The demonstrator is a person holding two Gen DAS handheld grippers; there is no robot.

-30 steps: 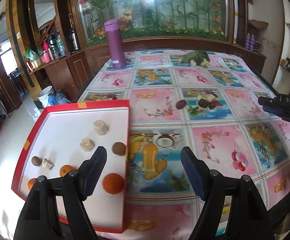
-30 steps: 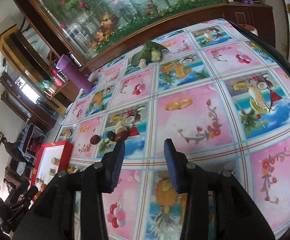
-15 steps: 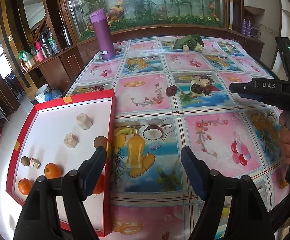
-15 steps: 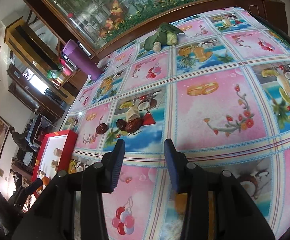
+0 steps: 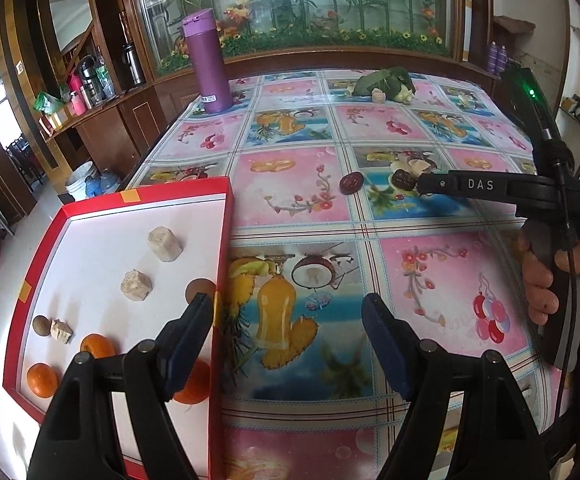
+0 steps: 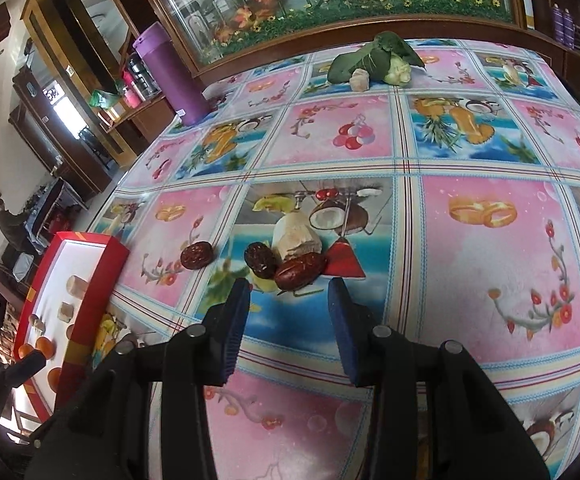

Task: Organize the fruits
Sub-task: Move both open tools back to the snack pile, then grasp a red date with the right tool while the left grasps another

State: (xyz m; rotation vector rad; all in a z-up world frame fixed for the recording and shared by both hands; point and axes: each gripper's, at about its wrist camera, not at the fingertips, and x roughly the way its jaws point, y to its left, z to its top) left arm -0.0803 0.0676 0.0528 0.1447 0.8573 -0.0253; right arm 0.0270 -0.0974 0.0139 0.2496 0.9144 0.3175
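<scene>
A red-rimmed white tray (image 5: 90,248) at the table's left holds oranges (image 5: 42,380), pale chunks (image 5: 165,243) and small brown fruits (image 5: 200,289). Three dark red dates lie mid-table: one alone (image 6: 197,255), two (image 6: 300,270) touching a pale peeled chunk (image 6: 296,238). My right gripper (image 6: 288,304) is open and empty, its fingertips just short of the date pair. It also shows in the left wrist view (image 5: 430,184). My left gripper (image 5: 288,316) is open and empty, hovering over the tray's right rim and the tablecloth.
A purple flask (image 5: 207,68) stands at the far left of the table. A leafy green vegetable (image 6: 374,60) with a pale piece lies at the far edge. The tablecloth is fruit-patterned. Cabinets and a flowered glass screen stand behind.
My right gripper has advanced and lowered toward the dates, which now lie just before its fingertips. My left gripper has shifted right, off the tray. Both stayed open.
</scene>
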